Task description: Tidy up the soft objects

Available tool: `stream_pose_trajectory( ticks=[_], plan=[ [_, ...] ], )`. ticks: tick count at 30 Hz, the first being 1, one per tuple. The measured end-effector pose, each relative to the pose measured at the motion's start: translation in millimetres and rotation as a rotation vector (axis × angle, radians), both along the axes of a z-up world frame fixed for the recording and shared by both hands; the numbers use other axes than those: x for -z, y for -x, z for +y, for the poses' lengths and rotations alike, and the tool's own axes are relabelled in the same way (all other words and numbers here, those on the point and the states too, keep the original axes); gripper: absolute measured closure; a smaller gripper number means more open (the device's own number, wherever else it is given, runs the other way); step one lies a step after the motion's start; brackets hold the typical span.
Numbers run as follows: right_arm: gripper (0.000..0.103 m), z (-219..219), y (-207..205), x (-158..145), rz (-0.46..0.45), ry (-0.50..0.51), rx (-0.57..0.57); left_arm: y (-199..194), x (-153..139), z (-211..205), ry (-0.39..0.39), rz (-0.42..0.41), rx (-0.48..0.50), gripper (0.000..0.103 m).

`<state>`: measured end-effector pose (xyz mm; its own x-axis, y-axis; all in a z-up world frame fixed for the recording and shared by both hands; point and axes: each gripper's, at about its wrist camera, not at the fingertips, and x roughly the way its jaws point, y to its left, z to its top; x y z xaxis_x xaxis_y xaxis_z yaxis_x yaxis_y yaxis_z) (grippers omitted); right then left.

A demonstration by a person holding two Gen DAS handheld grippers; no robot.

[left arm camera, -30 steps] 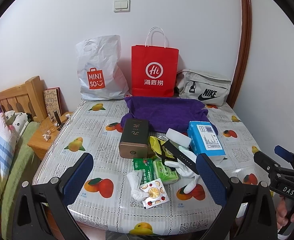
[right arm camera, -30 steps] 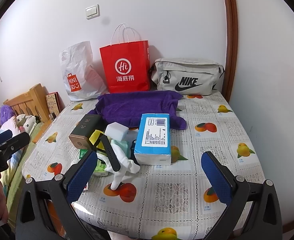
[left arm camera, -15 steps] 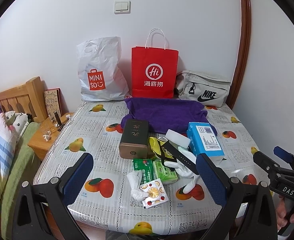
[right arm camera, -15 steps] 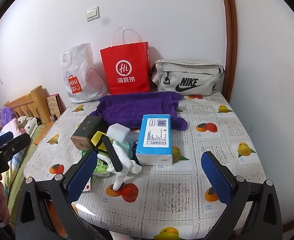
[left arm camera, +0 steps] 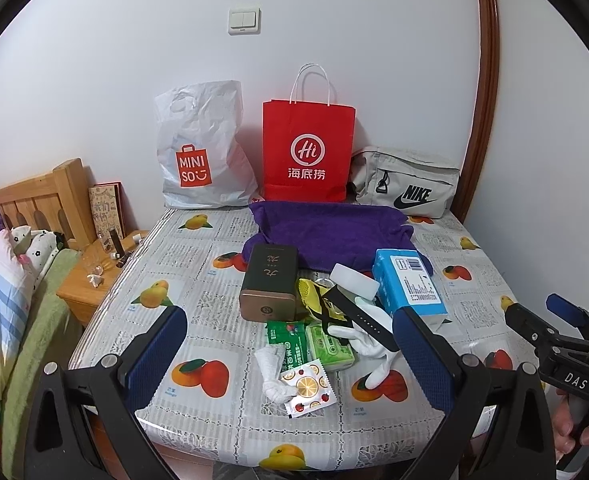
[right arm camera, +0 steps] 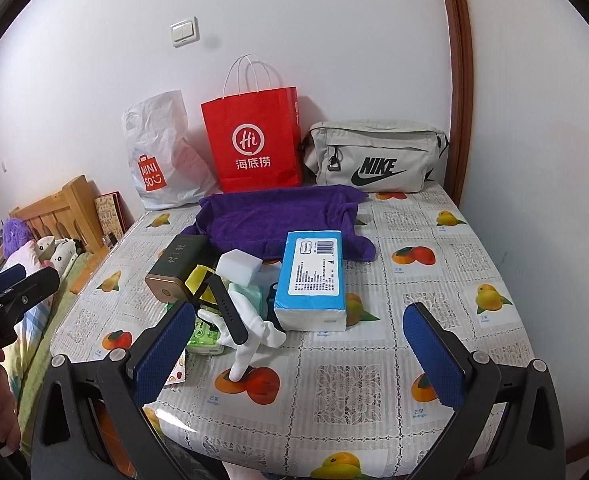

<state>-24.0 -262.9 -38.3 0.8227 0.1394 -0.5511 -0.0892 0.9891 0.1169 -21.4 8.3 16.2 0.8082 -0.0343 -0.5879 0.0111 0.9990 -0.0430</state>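
3 bags (left arm camera: 308,152), 1 towel (left arm camera: 330,236), 1 glove (left arm camera: 370,344).

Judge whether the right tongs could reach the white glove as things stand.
Probably yes: the right tongs are open, and the white glove lies near the table's front edge, though a black strap lies across it.

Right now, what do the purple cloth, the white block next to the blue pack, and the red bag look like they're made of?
Purple cloth: looks like terry fabric, matte and fuzzy, slumped in soft folds. White block: probably foam sponge, matte with rounded edges; hard to be sure. Red bag: paper, going by its crisp creases and flat sides, with thin white cord handles.
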Motion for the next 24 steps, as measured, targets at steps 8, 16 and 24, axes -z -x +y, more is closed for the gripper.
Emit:
stream_pose_trajectory(
  ticks=[8, 16, 24],
  plan=[
    [0.001, -2.0, -0.2, -0.6, -0.002, -0.023, -0.007, -6.0, 6.8, 1.1, -0.004, 0.008, -0.004, 0.000],
    [0.001, -0.6, -17.4, 21.0, 0.031, -0.022, -0.027, -26.6, 44.0, 8.3, -0.011, 0.087, 0.005, 0.001],
    [0.001, 2.8, -42.4, 56.6, 0.109, -0.017, -0.032, -45.6, 97.7, 17.5, -0.031, 0.195, 0.018, 0.007]
  ],
)
